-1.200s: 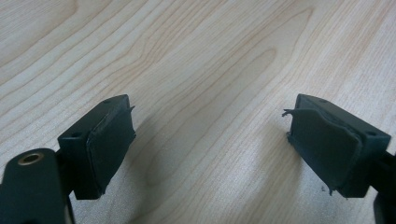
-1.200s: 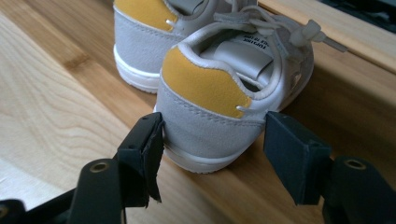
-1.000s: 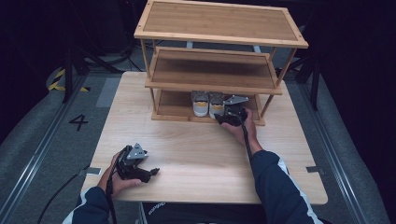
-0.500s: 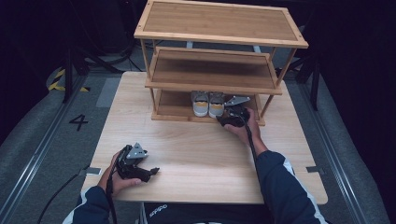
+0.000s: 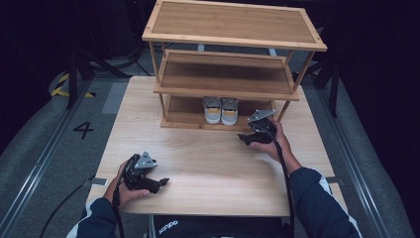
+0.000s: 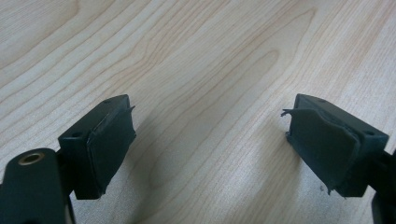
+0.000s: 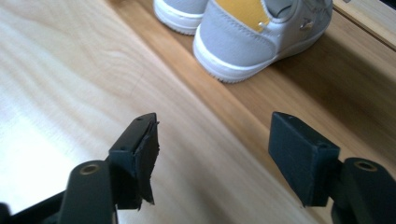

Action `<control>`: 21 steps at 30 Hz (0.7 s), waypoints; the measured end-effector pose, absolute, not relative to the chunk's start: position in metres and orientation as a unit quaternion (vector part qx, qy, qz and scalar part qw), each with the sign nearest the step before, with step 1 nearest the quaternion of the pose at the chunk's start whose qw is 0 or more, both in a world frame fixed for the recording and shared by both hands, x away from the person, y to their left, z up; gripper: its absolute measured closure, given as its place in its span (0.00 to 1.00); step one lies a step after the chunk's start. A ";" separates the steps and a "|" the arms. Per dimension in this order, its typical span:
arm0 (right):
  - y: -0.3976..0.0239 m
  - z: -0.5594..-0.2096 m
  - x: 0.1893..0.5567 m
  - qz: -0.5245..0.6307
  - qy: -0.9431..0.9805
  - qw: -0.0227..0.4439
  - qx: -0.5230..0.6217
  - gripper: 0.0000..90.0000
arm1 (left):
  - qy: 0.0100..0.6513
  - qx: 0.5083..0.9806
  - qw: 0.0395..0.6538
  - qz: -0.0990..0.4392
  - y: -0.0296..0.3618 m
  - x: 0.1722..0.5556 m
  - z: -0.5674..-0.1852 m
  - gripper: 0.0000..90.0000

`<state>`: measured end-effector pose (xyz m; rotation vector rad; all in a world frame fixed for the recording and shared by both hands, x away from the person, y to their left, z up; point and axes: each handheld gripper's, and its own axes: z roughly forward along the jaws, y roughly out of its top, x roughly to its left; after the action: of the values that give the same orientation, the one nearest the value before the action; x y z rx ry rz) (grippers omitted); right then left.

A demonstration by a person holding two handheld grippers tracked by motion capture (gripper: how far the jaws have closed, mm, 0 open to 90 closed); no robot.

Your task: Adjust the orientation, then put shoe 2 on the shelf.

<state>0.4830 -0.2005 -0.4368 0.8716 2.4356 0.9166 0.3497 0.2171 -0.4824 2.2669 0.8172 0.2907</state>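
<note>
Over by the table's (image 5: 208, 158) near left corner, the left gripper (image 5: 161, 182) lies low in the person's hand, jaws wide apart with only bare wood between them; its own view shows the two black pads (image 6: 109, 149) just above the grain, holding nothing. Toward the middle, at the far edge, stands the rack (image 5: 233, 89), three shelves high. On its bottom shelf sit the shoes (image 5: 221, 110), a grey and white pair with yellow heel patches, side by side and touching, heels toward the person. Right of them, just off the rack's front edge near its right leg, is the right gripper (image 5: 243, 139). Its jaws have just been opening and now stand well apart, empty; in the right gripper view (image 7: 212, 156) they point at the shelf's front lip, and the nearer shoe (image 7: 261, 37) rests apart from them, beyond the tips
</note>
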 end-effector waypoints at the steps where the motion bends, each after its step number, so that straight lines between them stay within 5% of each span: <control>1: -0.202 -0.436 0.480 0.329 0.870 0.196 0.312 0.36 | 0.316 0.875 0.350 0.113 0.217 0.350 -0.483 0.16; 21: -0.267 -0.438 0.420 0.299 0.879 0.230 0.290 0.28 | 0.317 0.874 0.350 0.114 0.217 0.349 -0.483 0.16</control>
<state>0.4202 -0.2669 -0.4380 0.7976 2.4199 0.8240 0.3495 0.2167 -0.4826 2.2642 0.8218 0.2950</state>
